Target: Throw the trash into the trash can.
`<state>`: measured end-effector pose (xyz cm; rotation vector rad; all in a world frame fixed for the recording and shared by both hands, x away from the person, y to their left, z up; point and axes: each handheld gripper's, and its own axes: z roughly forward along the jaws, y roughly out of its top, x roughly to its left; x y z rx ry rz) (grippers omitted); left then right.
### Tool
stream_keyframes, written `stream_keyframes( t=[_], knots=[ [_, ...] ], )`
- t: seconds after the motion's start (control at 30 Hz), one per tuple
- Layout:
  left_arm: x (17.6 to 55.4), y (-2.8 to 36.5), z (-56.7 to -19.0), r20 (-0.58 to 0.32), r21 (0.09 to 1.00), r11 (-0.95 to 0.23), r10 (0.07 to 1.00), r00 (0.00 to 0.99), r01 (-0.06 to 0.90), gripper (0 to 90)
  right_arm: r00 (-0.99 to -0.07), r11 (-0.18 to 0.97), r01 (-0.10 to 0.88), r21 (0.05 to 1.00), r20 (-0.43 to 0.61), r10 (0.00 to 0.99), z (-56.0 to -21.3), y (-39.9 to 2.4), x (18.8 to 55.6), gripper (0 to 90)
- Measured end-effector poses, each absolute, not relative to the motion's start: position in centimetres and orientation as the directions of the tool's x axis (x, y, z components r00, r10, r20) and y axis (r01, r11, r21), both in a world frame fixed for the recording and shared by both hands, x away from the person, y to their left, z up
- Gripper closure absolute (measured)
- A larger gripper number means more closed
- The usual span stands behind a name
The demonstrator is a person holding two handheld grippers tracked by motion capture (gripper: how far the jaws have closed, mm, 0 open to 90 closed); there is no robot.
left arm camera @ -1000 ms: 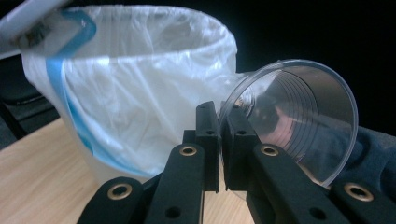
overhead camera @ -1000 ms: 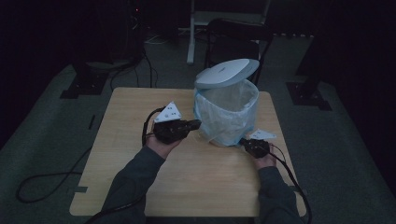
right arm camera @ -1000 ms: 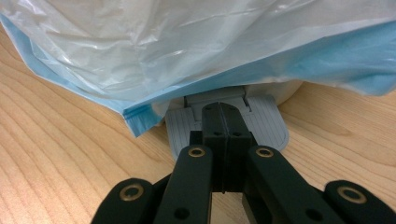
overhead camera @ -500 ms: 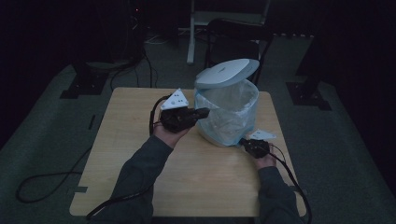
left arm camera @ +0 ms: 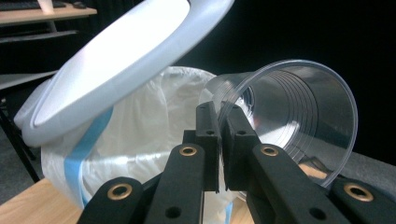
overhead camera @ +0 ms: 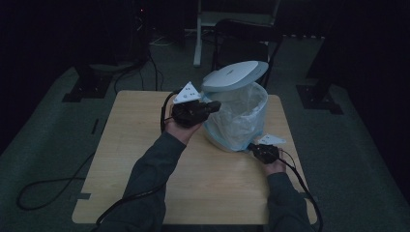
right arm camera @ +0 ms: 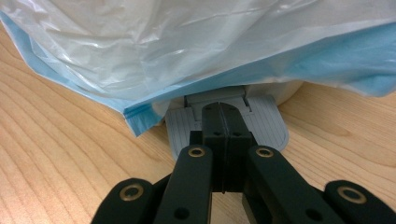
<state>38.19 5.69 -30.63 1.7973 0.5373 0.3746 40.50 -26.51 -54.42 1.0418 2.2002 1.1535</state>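
Observation:
A pedal bin (overhead camera: pixel 237 121) lined with a white and blue bag (left arm camera: pixel 140 130) stands on the wooden table (overhead camera: pixel 140 145). Its white lid (overhead camera: pixel 235 75) is tilted up. My left gripper (left arm camera: pixel 219 114) is shut on the rim of a clear plastic cup (left arm camera: pixel 299 116), which lies on its side in the air beside the bin's open mouth, under the lid (left arm camera: pixel 121 60). In the high view that left gripper (overhead camera: pixel 215 105) sits at the bin's left rim. My right gripper (right arm camera: pixel 223 112) is shut, its tips resting on the bin's grey foot pedal (right arm camera: pixel 266 126) beneath the bag's blue hem (right arm camera: pixel 140 119).
A black chair (overhead camera: pixel 244 36) and a white stand (overhead camera: pixel 200 29) are behind the table on the dark floor. Cables trail from both grippers across the table (right arm camera: pixel 56 154) and off its near edge. Bare wood lies left of the bin and in front of it.
My left hand has lifted and carried the cup rightward, up to the bin's open mouth. The right hand stays on the pedal and the lid stays up.

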Motion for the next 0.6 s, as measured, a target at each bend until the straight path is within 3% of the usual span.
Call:
stream_keyframes(
  t=[0.6],
  knots=[
    [38.8,3.5,-29.3,0.007,0.959,-0.238,0.558,0.829,0.153,87.1,-0.618,0.37,0.414,0.832,-0.041,0.785,-54.4,-26.5,40.5,90.0]
  ],
)
